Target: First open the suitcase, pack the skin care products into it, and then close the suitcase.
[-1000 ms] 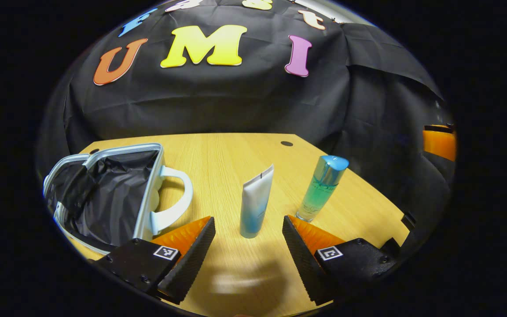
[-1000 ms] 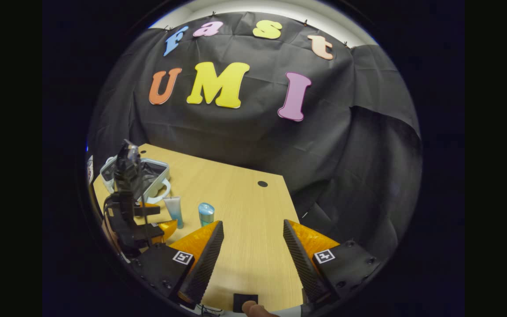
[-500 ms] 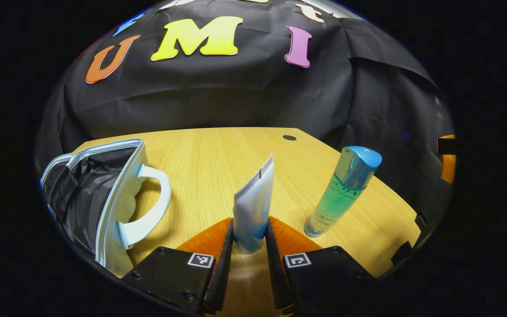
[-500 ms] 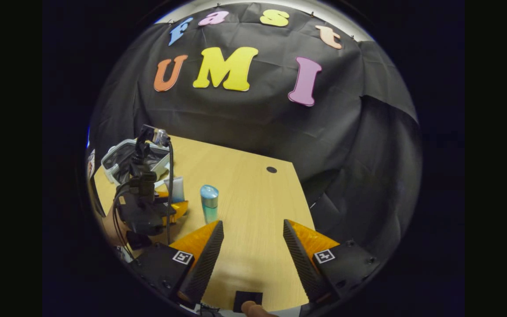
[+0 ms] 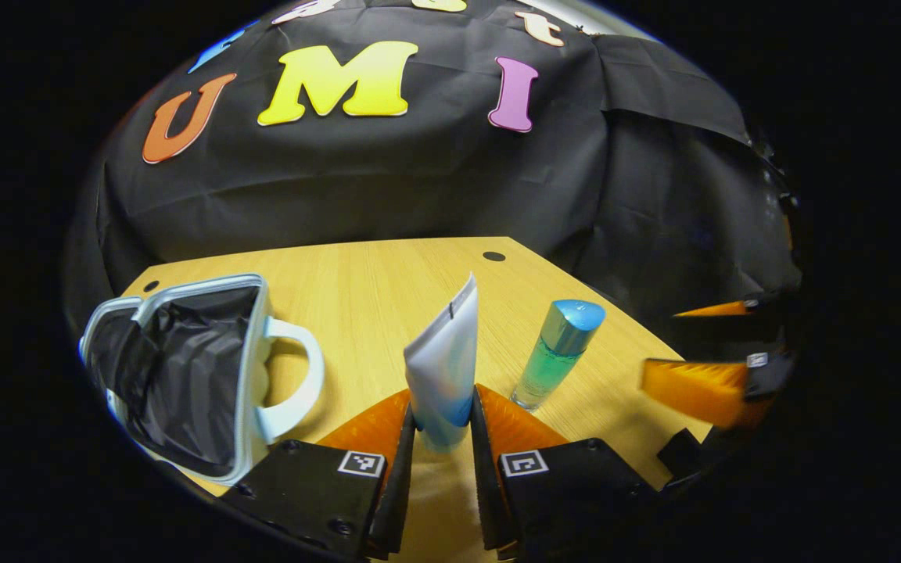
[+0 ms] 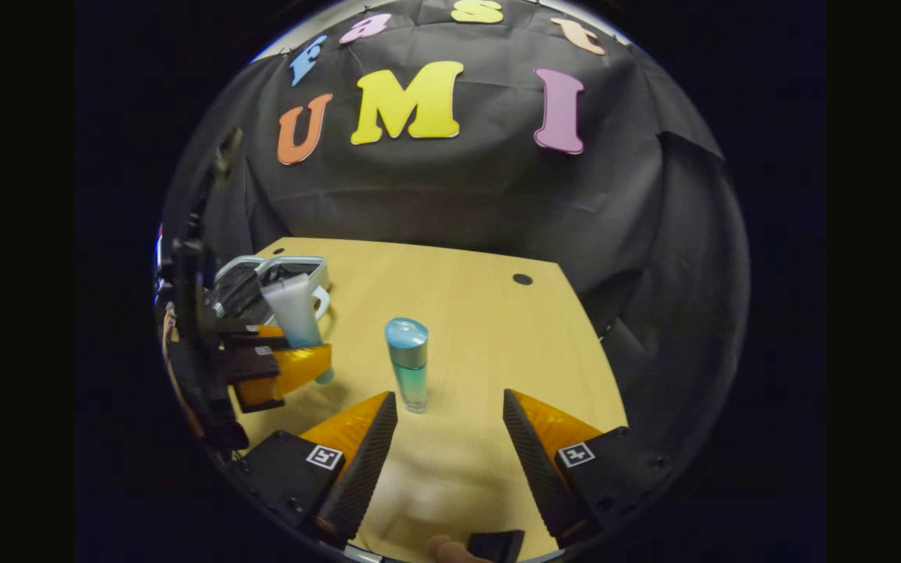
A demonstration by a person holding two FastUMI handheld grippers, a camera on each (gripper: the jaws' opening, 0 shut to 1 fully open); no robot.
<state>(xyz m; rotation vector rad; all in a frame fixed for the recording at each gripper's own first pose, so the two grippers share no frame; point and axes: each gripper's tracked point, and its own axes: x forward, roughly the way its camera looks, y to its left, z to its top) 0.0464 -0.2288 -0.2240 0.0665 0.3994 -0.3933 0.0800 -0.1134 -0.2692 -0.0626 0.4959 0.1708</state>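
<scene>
The left tongs (image 5: 443,438) are clamped on the lower end of the white-and-blue tube (image 5: 444,367), both fingers pressing its sides near the cap, with the flat crimped end pointing up and away. The tube looks soft-walled and light, so a grip low down near the stiffer cap end should hold it better than one on the squashy middle; a hard squeeze there may dent it or let it slide. The suitcase (image 5: 184,367) lies open just left of these tongs, its dark lining showing and its pale handle (image 5: 294,375) facing the tube. Just right of the left tongs and a little beyond them stands the green bottle (image 5: 556,356) with a blue cap, upright on the counter (image 5: 372,289). In the right gripper view the right tongs (image 6: 450,438) are spread wide and hold nothing, with that bottle (image 6: 409,363) just ahead of them, nearer their left finger. It looks rigid, smooth and heavier than the tube, likely slippery and easy to tip; taking it around mid-body seems safest.
</scene>
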